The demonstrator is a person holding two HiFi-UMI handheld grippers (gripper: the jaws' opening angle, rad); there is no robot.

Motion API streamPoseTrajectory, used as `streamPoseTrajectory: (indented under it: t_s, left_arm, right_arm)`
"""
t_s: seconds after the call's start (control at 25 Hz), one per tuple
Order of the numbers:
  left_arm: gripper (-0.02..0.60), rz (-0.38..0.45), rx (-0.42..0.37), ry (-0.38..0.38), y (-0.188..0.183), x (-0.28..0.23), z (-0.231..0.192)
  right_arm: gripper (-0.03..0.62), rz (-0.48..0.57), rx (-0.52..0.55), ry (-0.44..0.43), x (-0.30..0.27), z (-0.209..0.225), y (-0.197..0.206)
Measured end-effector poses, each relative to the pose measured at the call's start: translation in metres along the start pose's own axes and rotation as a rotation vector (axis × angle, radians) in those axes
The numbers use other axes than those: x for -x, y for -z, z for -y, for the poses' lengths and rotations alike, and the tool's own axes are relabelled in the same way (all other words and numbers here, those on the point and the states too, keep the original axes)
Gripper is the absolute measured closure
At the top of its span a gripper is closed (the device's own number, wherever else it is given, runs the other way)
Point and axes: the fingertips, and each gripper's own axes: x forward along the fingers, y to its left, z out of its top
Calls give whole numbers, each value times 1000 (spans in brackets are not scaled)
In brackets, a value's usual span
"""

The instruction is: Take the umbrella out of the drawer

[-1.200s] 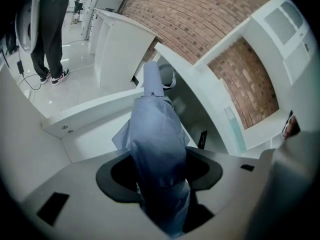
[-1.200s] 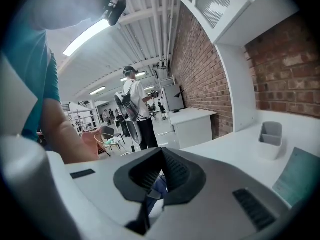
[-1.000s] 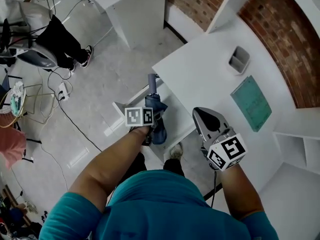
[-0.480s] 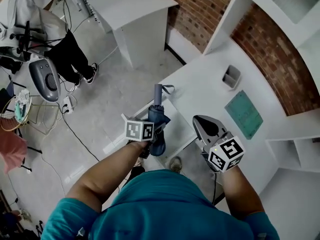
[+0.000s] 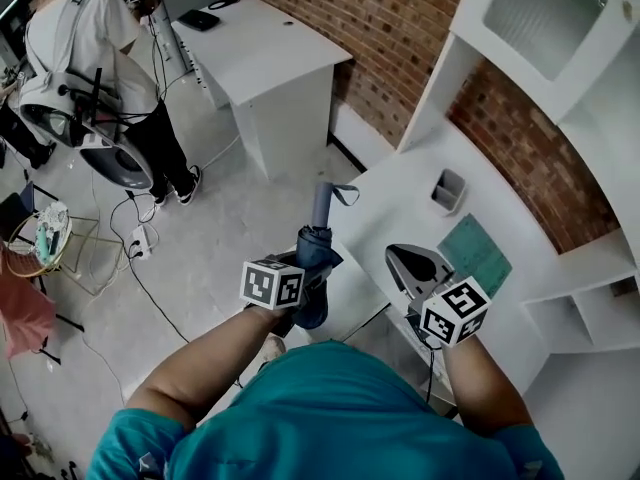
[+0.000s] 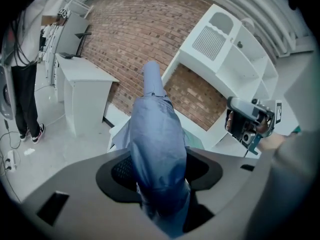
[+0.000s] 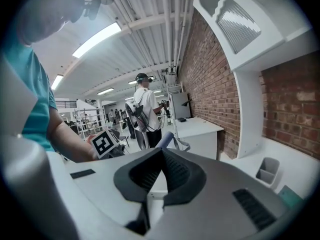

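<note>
A folded blue umbrella point(image 5: 312, 260) stands nearly upright, its grey handle point(image 5: 321, 205) and strap on top. My left gripper point(image 5: 303, 273) is shut on its fabric body; in the left gripper view the umbrella point(image 6: 157, 144) fills the space between the dark pads. It hangs above the open white drawer point(image 5: 355, 280) at the desk's front. My right gripper point(image 5: 412, 264) is shut on nothing, a hand's width to the umbrella's right, over the desk's edge. The right gripper view shows the right gripper point(image 7: 161, 154) with its tips together and the umbrella's handle point(image 7: 167, 139) beyond them.
The white desk point(image 5: 400, 183) carries a grey pen cup point(image 5: 448, 190) and a green mat point(image 5: 470, 253). White shelves point(image 5: 545, 28) hang on the brick wall. A second white desk point(image 5: 268, 60) stands farther off. At the left, a person point(image 5: 95, 58) stands among cables on the floor.
The left gripper has risen with the umbrella, lifting it out of the drawer and rolling it more upright. The right gripper has risen a little, still shut.
</note>
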Motion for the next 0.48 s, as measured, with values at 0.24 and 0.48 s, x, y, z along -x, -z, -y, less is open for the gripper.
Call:
streamPoseTrajectory:
  t_s: [0.24,0.48]
  left_arm:
    - [330,96,-118,24,-49,29,21]
    - [330,244,-198,93,-98,64,49]
  right_arm:
    - [572,40,25,-7,7,5,-30]
    - [572,67,30,-13,15,8,-53]
